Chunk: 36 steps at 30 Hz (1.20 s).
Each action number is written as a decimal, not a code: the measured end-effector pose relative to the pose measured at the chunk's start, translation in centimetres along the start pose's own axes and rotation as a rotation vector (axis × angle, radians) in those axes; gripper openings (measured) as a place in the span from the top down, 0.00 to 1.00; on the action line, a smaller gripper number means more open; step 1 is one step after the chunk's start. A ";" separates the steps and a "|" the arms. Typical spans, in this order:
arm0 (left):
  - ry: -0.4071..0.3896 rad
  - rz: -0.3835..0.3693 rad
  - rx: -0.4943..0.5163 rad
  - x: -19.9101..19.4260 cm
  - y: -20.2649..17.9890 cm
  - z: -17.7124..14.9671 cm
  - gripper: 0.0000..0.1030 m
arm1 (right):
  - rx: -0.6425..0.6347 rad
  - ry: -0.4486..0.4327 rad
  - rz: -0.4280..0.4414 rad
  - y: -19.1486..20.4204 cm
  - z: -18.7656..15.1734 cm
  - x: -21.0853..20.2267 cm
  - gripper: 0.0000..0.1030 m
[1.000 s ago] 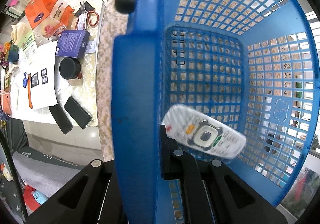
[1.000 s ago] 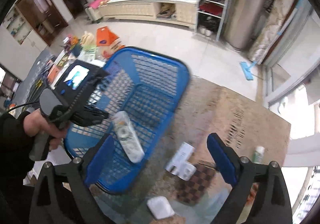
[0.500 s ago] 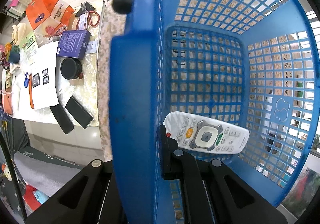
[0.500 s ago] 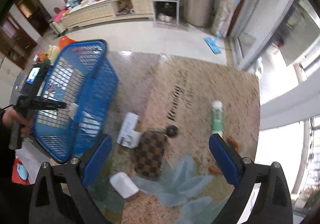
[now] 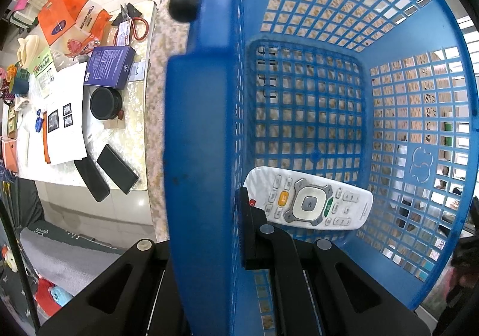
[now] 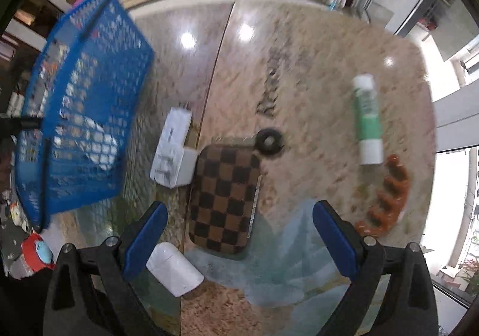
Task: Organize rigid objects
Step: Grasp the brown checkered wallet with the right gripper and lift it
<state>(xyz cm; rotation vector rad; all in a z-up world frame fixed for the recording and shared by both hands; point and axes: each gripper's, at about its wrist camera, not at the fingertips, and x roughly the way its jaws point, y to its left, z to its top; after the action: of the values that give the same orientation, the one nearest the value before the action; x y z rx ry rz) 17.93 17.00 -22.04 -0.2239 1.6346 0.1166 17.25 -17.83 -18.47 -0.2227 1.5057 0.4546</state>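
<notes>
In the left wrist view my left gripper [image 5: 221, 234] is shut on the side wall of a blue mesh basket [image 5: 419, 114]. One black finger [image 5: 248, 222] shows inside the wall; the other is hidden behind the rim. A white remote [image 5: 308, 201] lies flat on the basket's floor, close to that finger. In the right wrist view my right gripper [image 6: 241, 234] is open and empty, hanging low over a brown checkered case [image 6: 224, 198] on the stone table. The basket [image 6: 83, 114] stands at the left there, blurred, with the remote [image 6: 98, 147] showing through its mesh.
Around the checkered case lie a white box [image 6: 172, 150], a small white case [image 6: 175, 273], a black ring [image 6: 269, 141], a green and white tube [image 6: 366, 120] and an orange hair claw [image 6: 386, 204]. A lower table [image 5: 98, 138] with papers and boxes stands beyond the basket.
The remote has come to rest on the basket floor. My right gripper has swung away from the basket and dropped toward the checkered case. The left gripper has kept still.
</notes>
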 end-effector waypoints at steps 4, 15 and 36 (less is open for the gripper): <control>-0.001 0.000 0.000 0.0 0.1 0.0 0.95 | -0.010 0.045 0.012 0.9 -0.4 2.4 0.05; 0.000 0.006 0.008 0.0 -0.2 0.1 0.95 | 0.006 0.091 -0.024 1.2 -1.0 6.7 0.05; -0.013 0.005 0.011 -0.1 -0.3 0.0 0.95 | -0.001 0.035 -0.067 1.1 -3.0 6.1 0.40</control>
<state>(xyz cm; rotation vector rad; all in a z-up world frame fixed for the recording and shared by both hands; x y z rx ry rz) 18.01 16.75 -21.90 -0.2101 1.6226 0.1122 14.09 -17.18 -24.56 -0.2824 1.5279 0.3994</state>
